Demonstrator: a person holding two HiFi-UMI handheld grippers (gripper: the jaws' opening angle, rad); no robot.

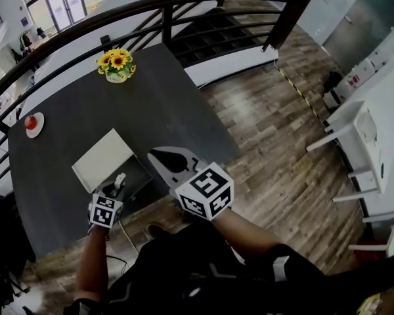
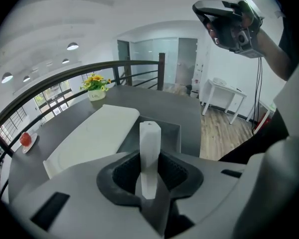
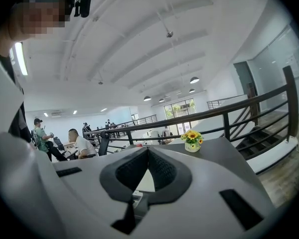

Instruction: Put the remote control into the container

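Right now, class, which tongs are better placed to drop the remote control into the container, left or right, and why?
Left. The left tongs already grip the remote control upright, close to the open container. The right tongs are shut and empty.

On your tabletop point(image 1: 164, 104), the container point(image 1: 139, 176) sits at the near edge, the remote control point(image 1: 119, 180) over it. Flowers point(image 1: 117, 63) stand far behind, and a plate point(image 1: 34, 125) lies far left.
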